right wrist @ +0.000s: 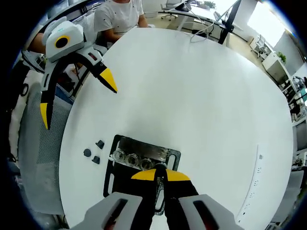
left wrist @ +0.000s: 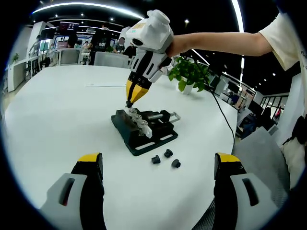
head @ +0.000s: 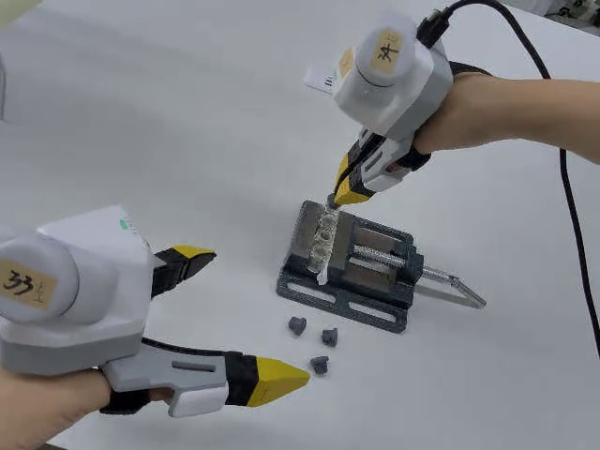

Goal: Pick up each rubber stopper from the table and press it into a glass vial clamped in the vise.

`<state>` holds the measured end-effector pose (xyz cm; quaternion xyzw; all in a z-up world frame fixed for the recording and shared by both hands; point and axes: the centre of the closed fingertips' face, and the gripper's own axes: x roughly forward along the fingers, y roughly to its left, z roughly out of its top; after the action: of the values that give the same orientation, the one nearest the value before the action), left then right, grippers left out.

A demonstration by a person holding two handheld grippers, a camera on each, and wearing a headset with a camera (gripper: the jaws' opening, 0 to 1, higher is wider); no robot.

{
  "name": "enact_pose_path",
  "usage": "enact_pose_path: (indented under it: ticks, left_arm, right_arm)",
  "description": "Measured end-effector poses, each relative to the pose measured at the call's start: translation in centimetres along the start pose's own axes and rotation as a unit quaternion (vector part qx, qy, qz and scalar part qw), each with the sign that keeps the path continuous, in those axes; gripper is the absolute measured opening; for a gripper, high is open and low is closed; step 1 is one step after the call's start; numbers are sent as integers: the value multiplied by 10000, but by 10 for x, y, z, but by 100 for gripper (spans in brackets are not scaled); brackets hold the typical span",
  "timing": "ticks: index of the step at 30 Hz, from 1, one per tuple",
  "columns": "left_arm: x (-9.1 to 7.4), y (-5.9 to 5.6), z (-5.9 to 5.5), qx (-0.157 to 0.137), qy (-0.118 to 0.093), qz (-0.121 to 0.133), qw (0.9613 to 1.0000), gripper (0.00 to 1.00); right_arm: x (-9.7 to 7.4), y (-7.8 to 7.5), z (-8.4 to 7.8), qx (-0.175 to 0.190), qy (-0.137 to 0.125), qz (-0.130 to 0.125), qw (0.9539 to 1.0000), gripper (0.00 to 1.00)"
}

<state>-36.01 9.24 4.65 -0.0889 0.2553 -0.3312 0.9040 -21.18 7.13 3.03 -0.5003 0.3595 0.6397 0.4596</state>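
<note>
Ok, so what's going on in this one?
A person is working two handheld grippers at a white table. The right gripper is shut, with what looks like a small dark stopper pinched at its tips. It sits right at the top of one end of a row of glass vials clamped in the vise. The left gripper hangs open above the table, near three loose stoppers lying in front of the vise.

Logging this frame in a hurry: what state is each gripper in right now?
Left gripper: open wide, holding nothing.
Right gripper: closed on what looks like a dark stopper, at a vial in the vise.
</note>
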Motion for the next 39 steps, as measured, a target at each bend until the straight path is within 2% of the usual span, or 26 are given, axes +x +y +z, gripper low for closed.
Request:
enact_pose_path:
  ticks: [4,10,11,17,20,25,28,30,39]
  left_arm:
    - [0,-1,-2,-37,8,-2,10000,96]
    - [-1,3,-3,-87,2,15,10000,96]
    - [-1,4,-4,-100,2,22,9999,96]
    - [-2,7,-2,-125,-39,52,9999,96]
    - [-2,8,-2,-135,-50,67,9999,96]
    - [-1,10,-3,-179,-80,91,9998,96]
    - [0,11,-4,-198,-73,96,9997,96]
    - [1,12,-5,-224,-91,111,9996,96]
    - [5,10,-3,-242,-124,69,9996,96]
  right_arm:
    - [1,2,-1,84,41,101,9999,0]
    - [2,2,0,211,101,112,9997,0]
    - [2,3,-1,1,161,108,9998,0]
    - [2,5,0,83,249,126,9996,0]
    - [2,5,0,260,215,194,9992,1]
    - [3,4,0,271,212,242,9991,0]
    - [4,4,0,301,298,300,9987,1]
    - [5,7,1,193,365,279,9988,0]
    - [4,6,-1,391,397,248,9981,0]
